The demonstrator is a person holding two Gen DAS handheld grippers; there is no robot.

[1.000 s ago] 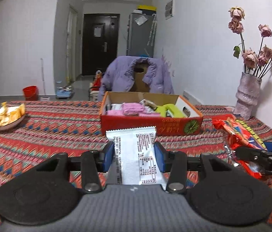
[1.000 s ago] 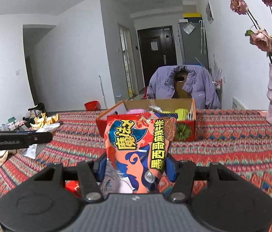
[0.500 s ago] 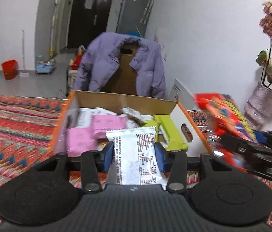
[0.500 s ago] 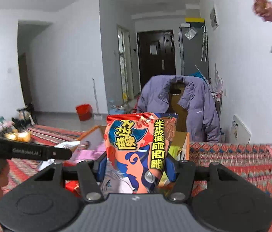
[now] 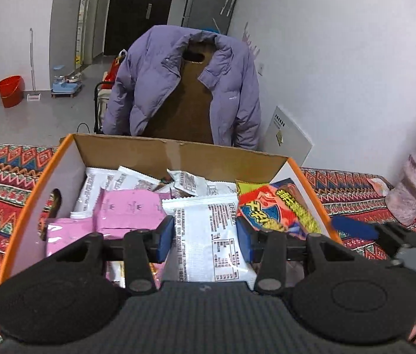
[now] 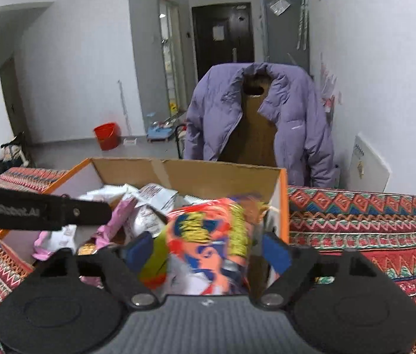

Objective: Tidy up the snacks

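Snacks: crinkly white foil packet pinched in left claw; right claw spread wide around glossy orange bag.

White walls, grey floor; a purple jacket drapes a chair ahead, dark door behind, red bucket far left.

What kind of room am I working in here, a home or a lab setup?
Most likely a lived-in home. A purple jacket hangs over a chair, a patterned tablecloth covers the table, and a red bucket stands on the floor near a dark entry door.
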